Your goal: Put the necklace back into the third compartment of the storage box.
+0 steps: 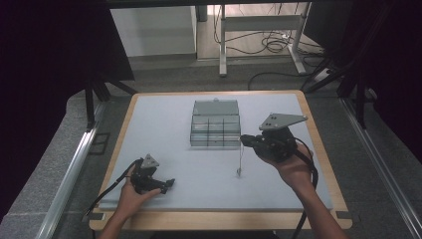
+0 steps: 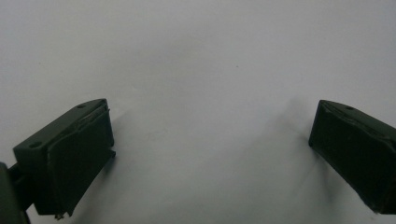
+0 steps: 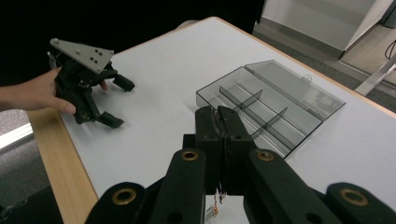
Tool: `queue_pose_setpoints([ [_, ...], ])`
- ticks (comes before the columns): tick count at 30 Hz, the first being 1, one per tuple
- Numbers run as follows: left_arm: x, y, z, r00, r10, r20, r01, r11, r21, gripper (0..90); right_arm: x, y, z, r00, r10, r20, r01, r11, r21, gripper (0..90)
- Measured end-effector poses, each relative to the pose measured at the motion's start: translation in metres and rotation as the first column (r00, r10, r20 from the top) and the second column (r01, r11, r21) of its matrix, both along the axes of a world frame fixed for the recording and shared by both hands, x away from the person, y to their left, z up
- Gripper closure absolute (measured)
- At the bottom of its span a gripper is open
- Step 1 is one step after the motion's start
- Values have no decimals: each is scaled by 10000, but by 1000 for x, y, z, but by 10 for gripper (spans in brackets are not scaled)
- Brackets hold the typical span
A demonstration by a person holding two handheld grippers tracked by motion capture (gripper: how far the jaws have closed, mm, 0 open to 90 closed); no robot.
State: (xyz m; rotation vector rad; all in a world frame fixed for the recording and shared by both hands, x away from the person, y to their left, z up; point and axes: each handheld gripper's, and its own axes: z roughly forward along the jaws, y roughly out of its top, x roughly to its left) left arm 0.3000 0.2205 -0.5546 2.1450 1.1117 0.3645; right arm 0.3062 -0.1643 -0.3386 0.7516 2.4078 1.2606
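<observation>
**Two grippers, one divided box, one dangling chain**

Two hand-held grippers over one pale tabletop [image 1: 164, 114] with a wooden rim. One clear grey plastic box [image 1: 215, 124] near the middle, lid tipped open toward the far edge; two rows of compartments inside, dividers visible, nothing seen in any of them.

Left gripper [image 1: 166, 183] low at the near left, held by the left hand [image 1: 130, 194], jaws spread wide with bare tabletop between them in the left gripper view. Seen also from the right gripper view [image 3: 117, 102], again spread and resting at the surface.

Right gripper [image 1: 244, 141] raised just right of the box, held by the right hand [image 1: 293, 167], grey three-cornered plate on top. Jaws pressed together, pinching one thin chain or string [image 1: 241, 159] that hangs straight down; a small item at its lower end [image 1: 239, 172] at or just above the tabletop, in front of the box. Too small to tell what kind. In the right gripper view, a bit of it glimpsed beneath the closed jaws [image 3: 215, 205].
</observation>
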Motion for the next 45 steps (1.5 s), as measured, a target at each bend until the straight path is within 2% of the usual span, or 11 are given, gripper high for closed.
queue_pose_setpoints([
  [9,0,0,0,10000,-2,-2,2,10000,-4,0,6,-3,11,9999,-108,10,107,9990,426,868],
  [28,0,0,0,10000,1,-9,-1,10000,-10,0,16,1,30,9992,-234,312,202,9949,983,868],
  [45,0,0,0,10000,5,3,-5,10000,-1,0,32,2,44,9977,-569,366,512,9887,1411,868],
])
